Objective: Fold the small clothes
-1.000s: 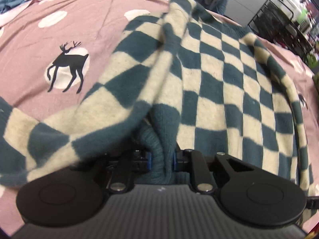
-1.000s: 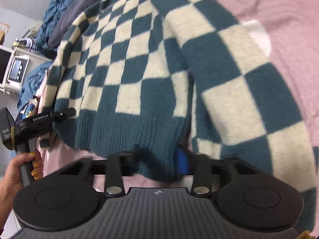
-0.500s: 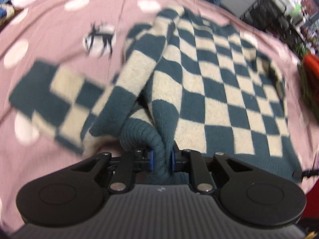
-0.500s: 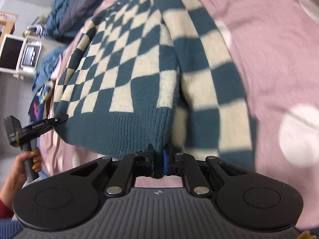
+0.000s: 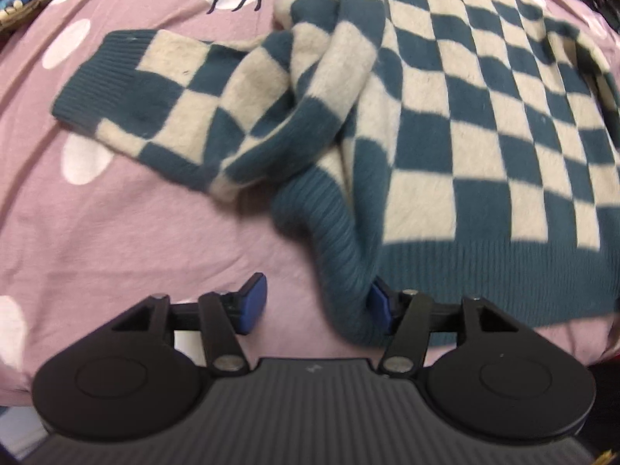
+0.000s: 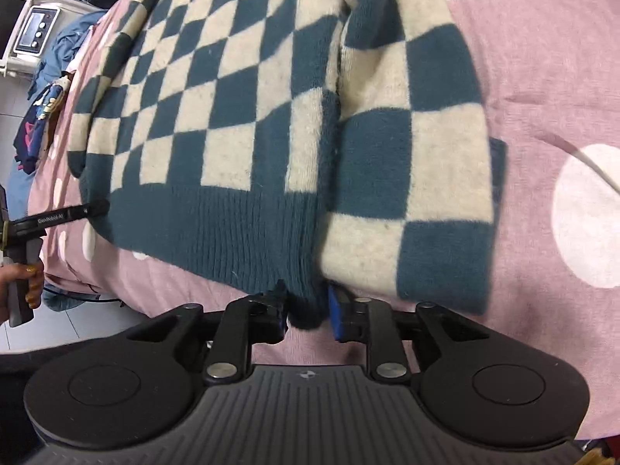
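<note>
Release state: while both claws are parting, the checked sweater (image 5: pixel 445 124) lies spread on the pink bedspread (image 5: pixel 135 224), its ribbed hem along the near edge of the bed.
Left claw (image 5: pixel 316 302): jaws wide and opening; the hem corner leans only against the right-hand pad, so nothing is gripped.
Right claw (image 6: pixel 308 308): jaws narrow and opening; the other hem corner sits between the pads with a slight gap on each side.
Risk, snagging: fuzzy knit may cling to a pad; withdrawing either claw at an angle could drag the hem and skew the layout.
Risk, left sleeve (image 5: pixel 162 108): it lies crumpled and twisted across the sweater's side; folding over it would likely lock in a lump.
Risk, edge: the hem sits close to the bed's near edge and could slip off if tugged.
Change from earlier frame: both claws then pinched the hem tightly and the sleeve hung lifted; now it rests flat on the bedspread.
</note>
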Demonstrator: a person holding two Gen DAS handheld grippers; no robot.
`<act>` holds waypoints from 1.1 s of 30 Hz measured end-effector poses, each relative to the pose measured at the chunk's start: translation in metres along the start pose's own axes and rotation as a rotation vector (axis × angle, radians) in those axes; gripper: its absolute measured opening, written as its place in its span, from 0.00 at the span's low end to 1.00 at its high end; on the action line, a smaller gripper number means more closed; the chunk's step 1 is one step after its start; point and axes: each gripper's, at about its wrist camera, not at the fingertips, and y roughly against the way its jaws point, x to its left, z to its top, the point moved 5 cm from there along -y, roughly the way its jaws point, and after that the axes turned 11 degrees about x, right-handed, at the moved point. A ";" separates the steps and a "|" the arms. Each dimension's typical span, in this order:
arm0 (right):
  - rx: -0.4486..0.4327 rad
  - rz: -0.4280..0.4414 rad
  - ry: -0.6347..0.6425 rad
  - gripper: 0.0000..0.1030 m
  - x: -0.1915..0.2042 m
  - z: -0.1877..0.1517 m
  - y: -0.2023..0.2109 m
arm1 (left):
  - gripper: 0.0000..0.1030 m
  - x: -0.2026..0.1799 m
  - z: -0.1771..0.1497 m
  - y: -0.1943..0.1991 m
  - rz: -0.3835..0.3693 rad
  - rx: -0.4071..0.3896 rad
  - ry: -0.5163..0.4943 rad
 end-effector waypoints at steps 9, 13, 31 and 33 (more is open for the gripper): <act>-0.222 -0.164 -0.009 0.56 -0.040 -0.028 0.076 | 0.71 -0.014 -0.004 0.069 0.063 -0.135 -0.053; -0.156 -0.168 0.034 0.60 -0.048 -0.022 0.053 | 0.72 -0.064 0.017 0.067 -0.045 -0.143 -0.084; -0.646 0.340 -0.310 0.01 -0.108 -0.034 0.211 | 0.72 -0.140 0.028 0.050 -0.128 -0.151 -0.150; -0.679 0.234 -0.310 0.02 -0.124 -0.042 0.230 | 0.72 -0.146 0.030 0.051 -0.131 -0.159 -0.163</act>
